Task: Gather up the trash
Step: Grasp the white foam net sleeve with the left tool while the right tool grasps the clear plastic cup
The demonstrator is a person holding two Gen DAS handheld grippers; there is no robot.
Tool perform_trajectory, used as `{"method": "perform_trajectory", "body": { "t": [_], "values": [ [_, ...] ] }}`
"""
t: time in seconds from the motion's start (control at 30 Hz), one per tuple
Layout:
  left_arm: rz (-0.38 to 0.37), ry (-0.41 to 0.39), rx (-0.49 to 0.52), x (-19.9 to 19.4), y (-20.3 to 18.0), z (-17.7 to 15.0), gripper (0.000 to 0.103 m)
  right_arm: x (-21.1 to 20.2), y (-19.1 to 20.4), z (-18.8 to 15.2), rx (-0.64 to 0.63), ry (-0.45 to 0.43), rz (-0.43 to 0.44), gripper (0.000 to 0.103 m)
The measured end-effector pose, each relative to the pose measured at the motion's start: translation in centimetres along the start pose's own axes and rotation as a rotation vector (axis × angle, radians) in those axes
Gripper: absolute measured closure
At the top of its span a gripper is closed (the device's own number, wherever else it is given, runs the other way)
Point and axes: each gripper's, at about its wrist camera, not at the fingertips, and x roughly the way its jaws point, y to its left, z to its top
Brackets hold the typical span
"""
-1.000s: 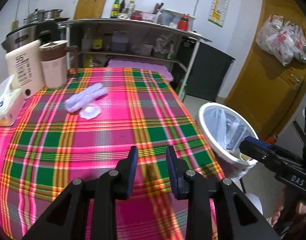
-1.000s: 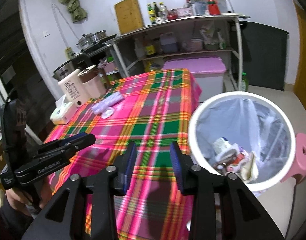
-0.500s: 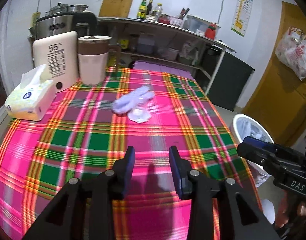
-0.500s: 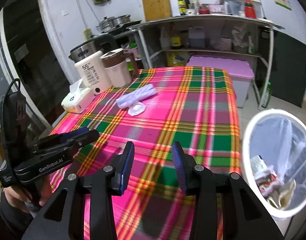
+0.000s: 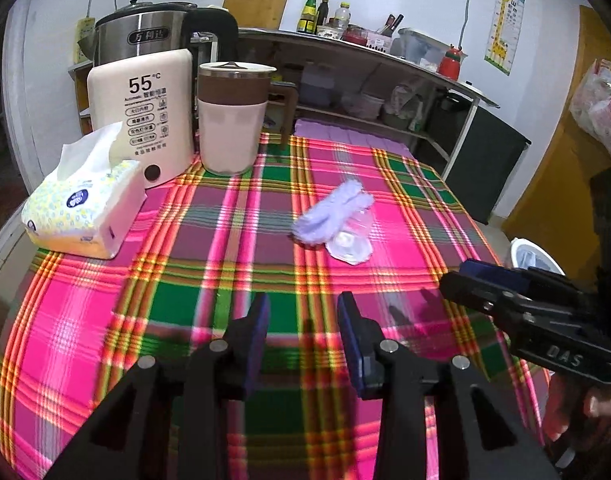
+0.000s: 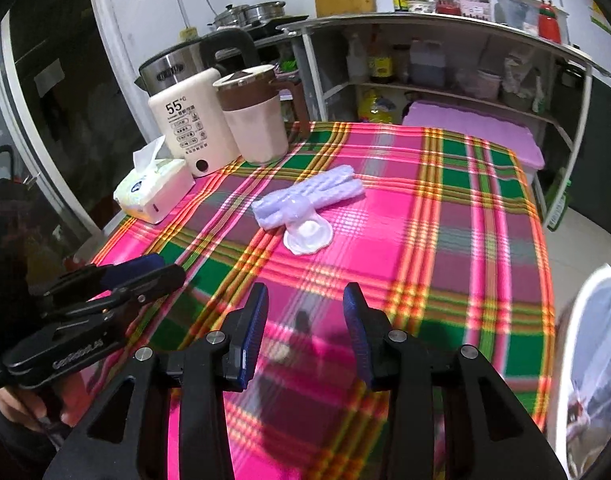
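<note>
Both grippers have swung away from the white bin (image 6: 589, 364) toward the table centre since the earlier frame. Left gripper (image 5: 303, 320): fingers apart, nothing between them. Right gripper (image 6: 305, 308): fingers apart, empty. Beyond them on the plaid tablecloth (image 5: 225, 272) lies the trash: a lilac wrapper (image 6: 309, 200) touching a clear plastic lid (image 6: 307, 236). Tissue pack (image 5: 81, 208) far left.

The white bin (image 6: 589, 344) is cut off at the right edge, its contents blurred.
</note>
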Motion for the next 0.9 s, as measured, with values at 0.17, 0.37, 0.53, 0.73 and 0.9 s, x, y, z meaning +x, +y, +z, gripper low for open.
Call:
{"method": "perform_trajectory", "body": {
  "t": [0.17, 0.37, 0.53, 0.73, 0.9],
  "values": [
    [-0.001, -0.003, -0.006, 0.4, 1.2, 0.4, 0.066, 2.8, 0.6, 1.5, -0.019, 0.016, -0.006, 0.063],
    [0.000, -0.002, -0.013, 1.0, 2.2, 1.0, 0.065, 6.2, 0.7, 3.2, -0.029, 0.033, -0.016, 0.063],
    [0.000, -0.004, -0.015, 1.5, 2.8, 1.5, 0.064, 8.0, 0.4, 4.1, -0.022, 0.039, -0.016, 0.063],
    [-0.006, -0.006, -0.003, 2.1, 2.6, 2.2, 0.062, 9.0, 0.5, 4.6, -0.036, 0.039, -0.002, 0.063],
    [-0.014, -0.007, 0.007, 2.8, 2.2, 2.7, 0.062, 8.8, 0.3, 4.7, -0.036, 0.025, 0.007, 0.070]
  ]
}}
